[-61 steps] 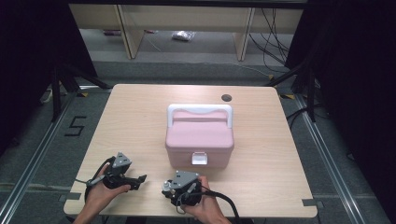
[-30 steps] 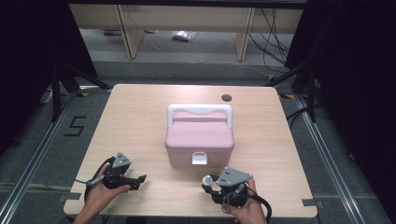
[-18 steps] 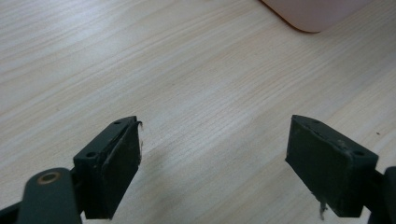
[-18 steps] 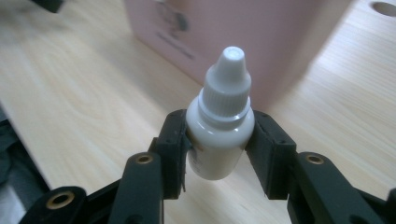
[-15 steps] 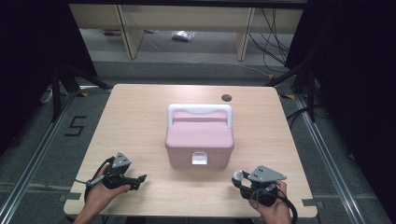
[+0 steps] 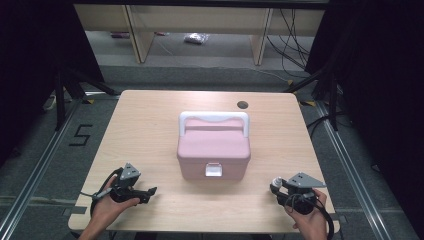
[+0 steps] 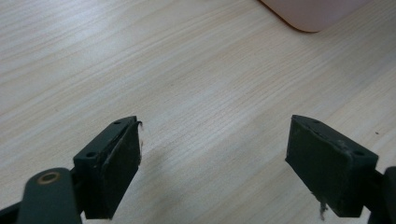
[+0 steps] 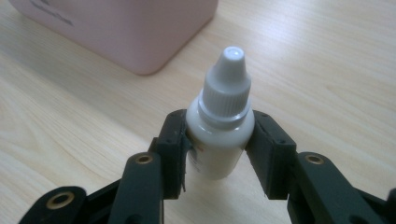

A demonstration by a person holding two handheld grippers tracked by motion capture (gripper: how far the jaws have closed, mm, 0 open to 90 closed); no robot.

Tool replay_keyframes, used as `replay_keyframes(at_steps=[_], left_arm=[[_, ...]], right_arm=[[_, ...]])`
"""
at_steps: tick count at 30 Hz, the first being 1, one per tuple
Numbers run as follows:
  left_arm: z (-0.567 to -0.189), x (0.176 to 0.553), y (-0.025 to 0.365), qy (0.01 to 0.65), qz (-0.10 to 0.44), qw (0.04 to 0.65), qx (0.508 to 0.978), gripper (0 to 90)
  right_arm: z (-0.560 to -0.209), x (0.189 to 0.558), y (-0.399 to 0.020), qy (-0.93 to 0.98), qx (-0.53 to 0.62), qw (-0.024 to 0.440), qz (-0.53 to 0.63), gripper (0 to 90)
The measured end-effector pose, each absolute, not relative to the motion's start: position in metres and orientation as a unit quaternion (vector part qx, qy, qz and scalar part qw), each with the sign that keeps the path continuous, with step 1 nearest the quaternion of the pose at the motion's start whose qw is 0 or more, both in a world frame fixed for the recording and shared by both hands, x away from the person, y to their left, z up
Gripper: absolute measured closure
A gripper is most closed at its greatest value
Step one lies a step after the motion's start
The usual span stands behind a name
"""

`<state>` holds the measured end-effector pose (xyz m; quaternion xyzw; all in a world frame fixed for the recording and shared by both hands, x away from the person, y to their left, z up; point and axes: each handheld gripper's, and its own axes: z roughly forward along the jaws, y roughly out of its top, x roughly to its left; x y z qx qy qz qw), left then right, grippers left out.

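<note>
A pink box (image 6: 213, 147) with a white handle and a white front latch (image 6: 214, 171) stands shut in the middle of the table. My right gripper (image 6: 276, 189) is at the front right, shut on a small white dropper bottle (image 8: 223, 116) with a ribbed cap; the bottle (image 6: 275, 186) points left toward the box corner (image 8: 140, 32). My left gripper (image 6: 150, 192) rests at the front left, held by a hand, its jaws wide apart with only bare wood between them (image 7: 212, 154). A corner of the box (image 7: 313, 11) lies beyond it.
The wooden table (image 6: 150, 125) has a dark cable hole (image 6: 242, 105) near its far edge. Bare wood lies on both sides of the box. Shelving legs and cables stand on the floor beyond the table.
My right gripper, carrying the dropper bottle, has travelled from in front of the box's latch to the front right corner of the table. The left gripper has stayed put.
</note>
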<state>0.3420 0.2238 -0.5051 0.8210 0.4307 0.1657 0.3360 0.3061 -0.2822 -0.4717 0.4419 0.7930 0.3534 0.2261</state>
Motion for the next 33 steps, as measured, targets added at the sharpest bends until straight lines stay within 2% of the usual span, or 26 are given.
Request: replay_keyframes(at_steps=[3, 5, 6, 33], left_arm=[[-0.503, 0.342, 0.226, 0.417, 0.161, 0.324, 0.834, 17.1], [-0.505, 0.342, 0.224, 0.431, 0.164, 0.337, 0.821, 17.0], [-0.505, 0.342, 0.224, 0.431, 0.164, 0.337, 0.821, 17.0], [-0.504, 0.342, 0.225, 0.421, 0.16, 0.326, 0.831, 17.1]], right_arm=[[-0.475, 0.307, -0.286, 0.798, 0.441, 0.226, 0.343, 60.4], [-0.477, 0.308, -0.285, 0.799, 0.44, 0.226, 0.341, 60.3], [-0.477, 0.307, -0.284, 0.8, 0.447, 0.213, 0.339, 60.3], [-0.486, 0.308, -0.284, 0.804, 0.458, 0.194, 0.325, 60.2]])
